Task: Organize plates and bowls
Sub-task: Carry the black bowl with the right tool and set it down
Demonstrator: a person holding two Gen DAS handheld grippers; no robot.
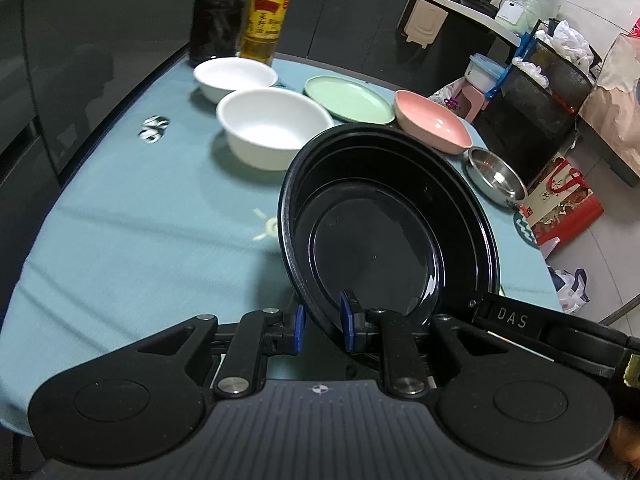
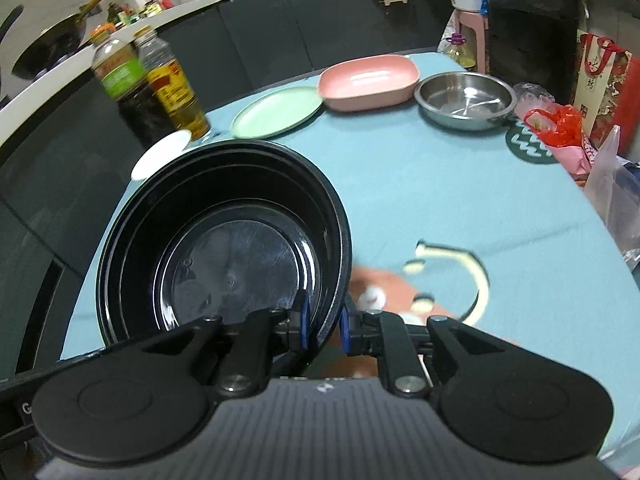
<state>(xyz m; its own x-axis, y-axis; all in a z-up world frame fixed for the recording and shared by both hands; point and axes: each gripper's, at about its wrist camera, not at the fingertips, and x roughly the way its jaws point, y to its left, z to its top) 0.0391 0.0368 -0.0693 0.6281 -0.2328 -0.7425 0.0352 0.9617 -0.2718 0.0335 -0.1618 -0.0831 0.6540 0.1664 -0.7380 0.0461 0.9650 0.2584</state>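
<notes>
Nearest in each wrist view is the gripper itself. The left gripper has its blue pads nearly together, pinching the near rim of a black bowl; the right gripper straddles the opposite rim of the same black bowl with one pad inside the wall and one outside, and appears clamped on it too. So the bowl hangs between the two claws, tilted a little, above the blue tablecloth.

The bowl looks like thin glossy plastic, probably two nested, since a second rim line shows inside. I judge it light but slick and somewhat springy, so a rim pinch on opposite sides suits it, and squeezing hard could flex the wall.

Beyond it on the cloth stand two white bowls, one behind the other and nearly touching. Farther right lie a green plate, a pink dish and a steel bowl, in a loose row toward the table edge. The white ones look ceramic, heavier and breakable.

At the far edge stand two bottles, side by side.
</notes>
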